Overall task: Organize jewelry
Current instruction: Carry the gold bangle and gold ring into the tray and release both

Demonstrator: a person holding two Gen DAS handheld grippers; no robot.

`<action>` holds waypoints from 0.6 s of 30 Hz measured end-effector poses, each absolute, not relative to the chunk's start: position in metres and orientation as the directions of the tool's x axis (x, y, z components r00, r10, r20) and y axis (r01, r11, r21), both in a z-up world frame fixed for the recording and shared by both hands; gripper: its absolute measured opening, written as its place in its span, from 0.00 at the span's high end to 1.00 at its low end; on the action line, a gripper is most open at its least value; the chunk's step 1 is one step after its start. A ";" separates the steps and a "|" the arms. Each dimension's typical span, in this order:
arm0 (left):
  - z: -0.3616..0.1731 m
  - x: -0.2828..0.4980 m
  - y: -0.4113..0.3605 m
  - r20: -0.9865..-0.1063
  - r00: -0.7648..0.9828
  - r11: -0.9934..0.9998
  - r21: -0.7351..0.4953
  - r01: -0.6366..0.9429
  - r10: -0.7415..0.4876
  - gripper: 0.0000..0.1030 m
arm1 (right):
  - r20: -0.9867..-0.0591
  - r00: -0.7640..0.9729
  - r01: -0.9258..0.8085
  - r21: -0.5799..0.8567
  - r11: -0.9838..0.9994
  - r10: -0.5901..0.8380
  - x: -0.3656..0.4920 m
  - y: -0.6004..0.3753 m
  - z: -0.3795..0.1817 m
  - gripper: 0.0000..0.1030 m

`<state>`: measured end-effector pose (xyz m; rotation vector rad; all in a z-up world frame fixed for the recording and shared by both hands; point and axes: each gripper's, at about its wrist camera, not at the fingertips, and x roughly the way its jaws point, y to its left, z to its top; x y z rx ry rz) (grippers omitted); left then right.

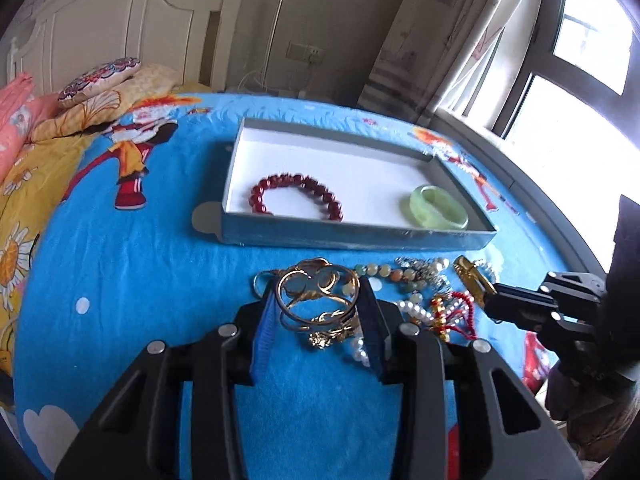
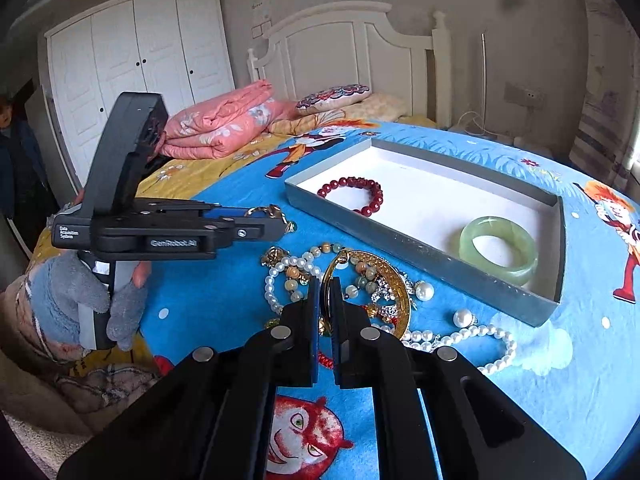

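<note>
Left wrist view: left gripper (image 1: 316, 312) over a blue cartoon bedsheet (image 1: 132, 272), blue pads on either side of a gold openwork bangle (image 1: 316, 296), narrowed onto it and apparently pinching it, lifted clear of the sheet to judge by the right wrist view. Just beyond, a shallow grey tray (image 1: 348, 236) with white floor, holding a dark red bead bracelet (image 1: 298, 196) at its left and a pale green jade bangle (image 1: 439, 206) at its right, well apart. Between tray and grippers, a tangle of loose jewelry (image 1: 416, 292): pearls, pastel stone beads, red cord, silver bits.

Right wrist view: right gripper (image 2: 327, 300) with fingers pressed nearly together, nipping the rim of a thin gold ring (image 2: 334, 272) that stands upright at the near edge of the pile. Close by in the heap, a flat gold filigree crescent (image 2: 394, 292); whether ring and crescent are one piece, impossible to tell. Off to the left, a gloved hand (image 2: 100, 300) on the handle of the other tool.

Step in hand, as a judgement: two pieces already sorted into the tray, a third and perhaps a fourth being taken from the pile. Next move likely calls for carrying the gold bangle forward over the near wall of the tray, setting it on bare white floor between the red beads and the jade, then spreading the fingers. Care needed that pearls and beads tangled near the gold pieces do not trail along.
</note>
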<state>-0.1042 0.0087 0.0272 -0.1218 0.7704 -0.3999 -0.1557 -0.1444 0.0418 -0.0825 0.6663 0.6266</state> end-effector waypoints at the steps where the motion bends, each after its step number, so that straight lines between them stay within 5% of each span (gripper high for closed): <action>1: 0.031 -0.105 0.009 -0.646 0.653 0.917 -0.250 0.309 -0.396 0.63 | -0.596 0.611 -0.567 0.131 0.813 0.522 -0.156 -0.146 0.043 0.94; 18: 0.055 -0.053 -0.023 -0.650 0.623 0.896 -0.247 0.369 -0.435 0.63 | -0.569 0.681 -0.536 0.043 0.843 0.462 -0.116 -0.156 0.075 0.94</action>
